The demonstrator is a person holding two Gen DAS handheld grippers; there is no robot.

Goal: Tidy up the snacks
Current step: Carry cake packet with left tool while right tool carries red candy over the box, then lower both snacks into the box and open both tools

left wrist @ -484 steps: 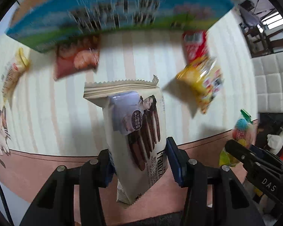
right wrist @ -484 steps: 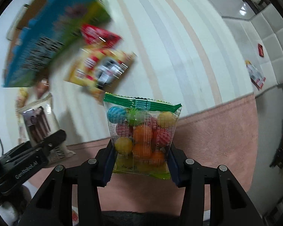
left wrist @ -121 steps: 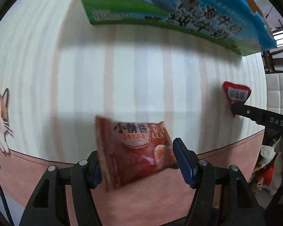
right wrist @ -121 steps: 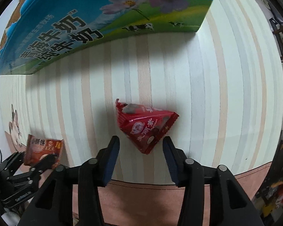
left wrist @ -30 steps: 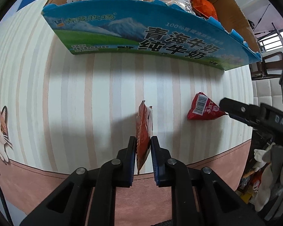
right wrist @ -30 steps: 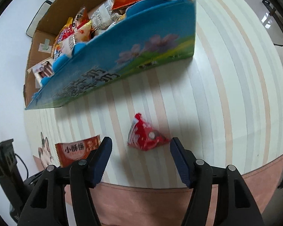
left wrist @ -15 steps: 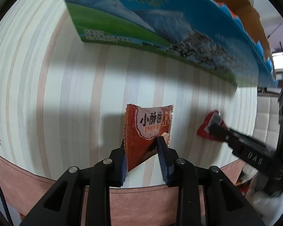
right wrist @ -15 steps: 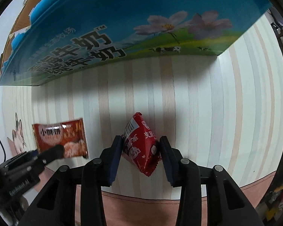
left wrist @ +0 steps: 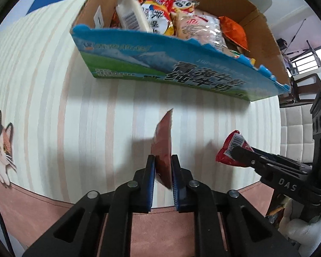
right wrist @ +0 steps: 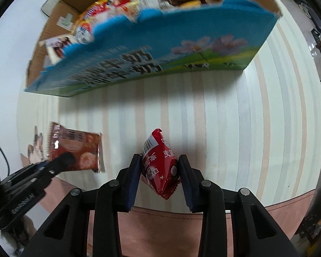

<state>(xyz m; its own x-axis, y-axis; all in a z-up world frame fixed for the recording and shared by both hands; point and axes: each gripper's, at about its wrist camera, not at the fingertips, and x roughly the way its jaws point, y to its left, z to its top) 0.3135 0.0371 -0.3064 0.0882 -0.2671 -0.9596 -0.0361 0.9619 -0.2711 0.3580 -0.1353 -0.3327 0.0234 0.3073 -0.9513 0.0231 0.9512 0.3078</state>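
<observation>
Left gripper is pinching a brown packet edge-on; right gripper is clamping a red pouch. Both look light, soft, crinkly; mid-body grips suit. Box is lying ahead.

striped tablecloth, cat print, chair

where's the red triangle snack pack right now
Clamped in the right hand-held gripper, the red pack hangs above the striped cloth, just short of the box.
</observation>
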